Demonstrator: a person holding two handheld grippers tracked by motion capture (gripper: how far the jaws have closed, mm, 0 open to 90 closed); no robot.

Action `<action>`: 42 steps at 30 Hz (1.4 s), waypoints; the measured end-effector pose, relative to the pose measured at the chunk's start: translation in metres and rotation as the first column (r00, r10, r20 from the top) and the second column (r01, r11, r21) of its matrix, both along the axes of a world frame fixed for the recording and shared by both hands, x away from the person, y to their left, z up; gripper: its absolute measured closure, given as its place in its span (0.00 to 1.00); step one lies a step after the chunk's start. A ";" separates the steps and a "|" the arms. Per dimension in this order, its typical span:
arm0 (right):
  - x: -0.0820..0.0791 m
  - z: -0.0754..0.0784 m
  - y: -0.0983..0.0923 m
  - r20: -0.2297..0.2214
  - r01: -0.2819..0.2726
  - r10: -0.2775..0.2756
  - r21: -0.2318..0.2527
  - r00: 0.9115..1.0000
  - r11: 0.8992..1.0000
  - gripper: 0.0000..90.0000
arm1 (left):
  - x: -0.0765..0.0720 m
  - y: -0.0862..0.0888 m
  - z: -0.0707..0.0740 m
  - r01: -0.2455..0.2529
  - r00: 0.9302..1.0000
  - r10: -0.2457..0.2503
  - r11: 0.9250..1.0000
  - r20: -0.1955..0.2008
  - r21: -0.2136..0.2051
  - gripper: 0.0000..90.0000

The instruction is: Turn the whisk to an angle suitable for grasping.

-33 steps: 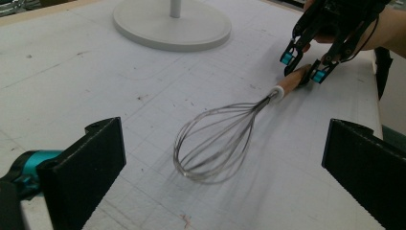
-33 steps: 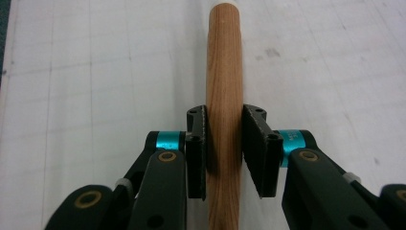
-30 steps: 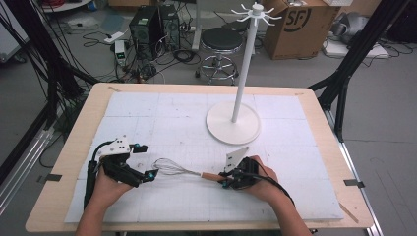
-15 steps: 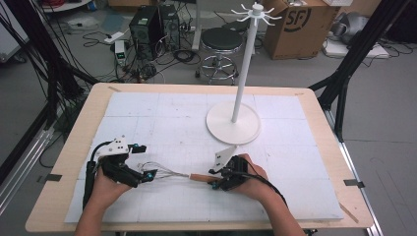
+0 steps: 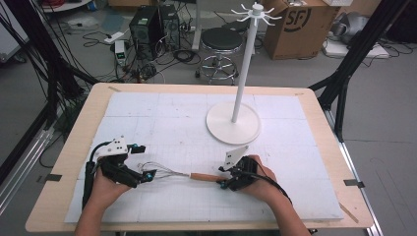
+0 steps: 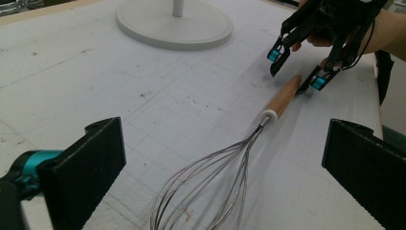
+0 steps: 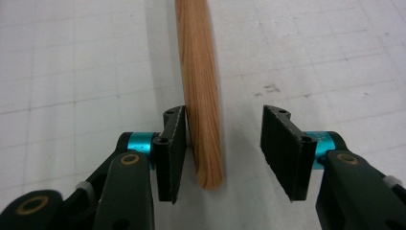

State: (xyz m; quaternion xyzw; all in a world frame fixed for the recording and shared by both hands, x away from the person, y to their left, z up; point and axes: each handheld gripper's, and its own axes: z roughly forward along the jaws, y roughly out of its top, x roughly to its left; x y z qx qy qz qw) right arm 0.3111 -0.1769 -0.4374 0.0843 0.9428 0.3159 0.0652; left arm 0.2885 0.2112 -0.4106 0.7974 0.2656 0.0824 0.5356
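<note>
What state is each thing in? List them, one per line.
whisk: lying flat on the table, wire end toward the left gripper, wooden handle between the right gripper's jaws
left gripper: open, jaws either side of the wires
right gripper: open, not yet clamped
white stand: upright, hooks bare

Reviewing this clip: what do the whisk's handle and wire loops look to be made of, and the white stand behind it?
Whisk handle: looks like wood, warm brown with visible grain, smooth and rounded at its end.
Wire loops: thin, shiny silver strands, apparently bare steel.
Stand: uniformly matt white disc base and pole; could be painted metal or plastic, the pictures leave that open.
</note>
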 end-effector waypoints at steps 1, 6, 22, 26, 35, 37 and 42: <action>0.001 0.000 -0.001 0.006 0.003 -0.003 -0.003 1.000 1.000 0.57 | 0.000 0.000 0.000 -0.001 1.000 0.001 1.000 0.000 0.000 0.02; 0.002 0.001 -0.004 0.024 0.028 -0.027 -0.010 0.999 1.000 0.57 | -0.001 0.000 0.000 -0.007 1.000 0.007 1.000 -0.004 -0.004 0.02; 0.019 0.000 -0.022 0.042 0.227 -0.227 0.000 0.973 0.974 0.53 | 0.000 0.000 -0.001 -0.003 1.000 0.003 1.000 -0.001 -0.001 0.02; 0.018 0.003 -0.028 0.026 0.248 -0.249 0.035 0.968 0.968 0.48 | 0.000 0.000 -0.001 -0.002 1.000 0.002 1.000 -0.003 0.003 0.02; 0.006 0.020 -0.058 -0.003 0.280 -0.284 0.175 0.959 0.944 0.35 | 0.000 0.000 -0.001 -0.004 1.000 0.004 1.000 -0.001 0.001 0.02; 0.002 0.022 -0.068 -0.009 0.284 -0.289 0.215 0.957 0.934 0.32 | 0.000 0.000 -0.001 -0.005 1.000 0.005 1.000 -0.001 0.001 0.02; -0.008 0.021 -0.090 -0.020 0.302 -0.309 0.271 0.951 0.914 0.27 | -0.001 0.000 0.000 -0.003 1.000 0.003 1.000 0.000 -0.003 0.02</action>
